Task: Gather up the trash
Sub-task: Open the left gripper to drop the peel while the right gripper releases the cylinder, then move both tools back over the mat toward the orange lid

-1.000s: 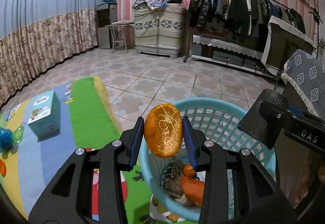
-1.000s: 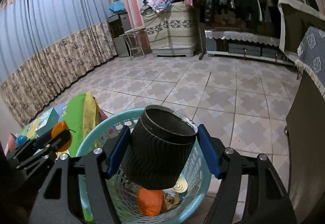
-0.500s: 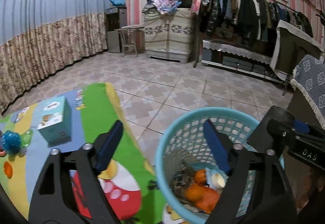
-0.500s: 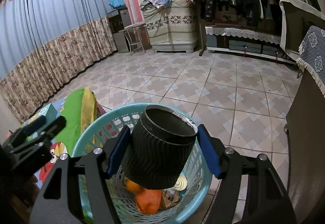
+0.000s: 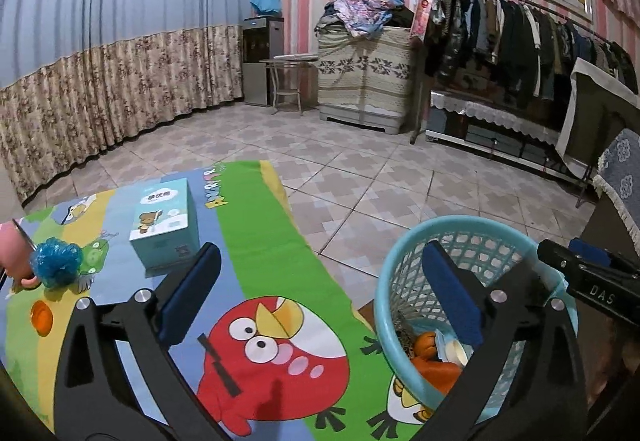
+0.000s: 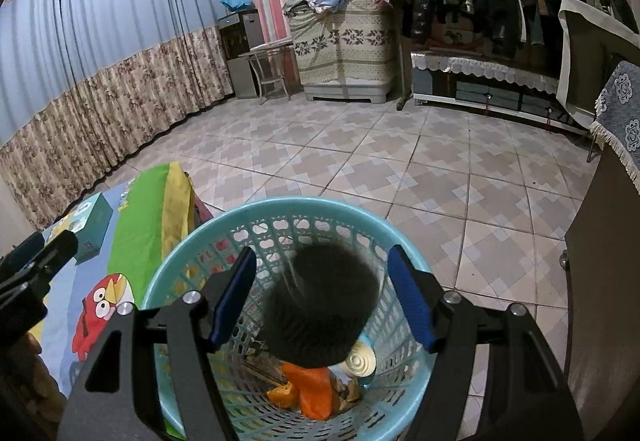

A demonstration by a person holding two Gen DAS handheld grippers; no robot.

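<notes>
Over the light blue mesh basket (image 6: 280, 207) my right gripper (image 6: 322, 281) has its jaws opening. The black ribbed cup (image 6: 320, 317) is blurred between them, tipped and clear of both blue pads. Orange peel (image 6: 312, 389) and a white lid (image 6: 360, 361) lie in the basket's bottom. My left gripper (image 5: 322, 293) is over the cartoon mat (image 5: 256, 241), left of the basket (image 5: 400, 265), jaws opening wide with nothing between them. It also shows at the left edge of the right wrist view, as the left gripper (image 6: 46, 243).
On the mat stand a teal tissue box (image 5: 166, 229), a blue mesh ball (image 5: 56, 261), a small orange scrap (image 5: 42, 315) and a pink object (image 5: 12, 253). Tiled floor stretches behind. A dark cabinet (image 6: 600, 281) stands right of the basket; a clothes rack lines the far wall.
The left gripper let go of the orange peel, opened wide and swung left over the mat. The right jaws widened and the black cup slipped down toward the basket.
</notes>
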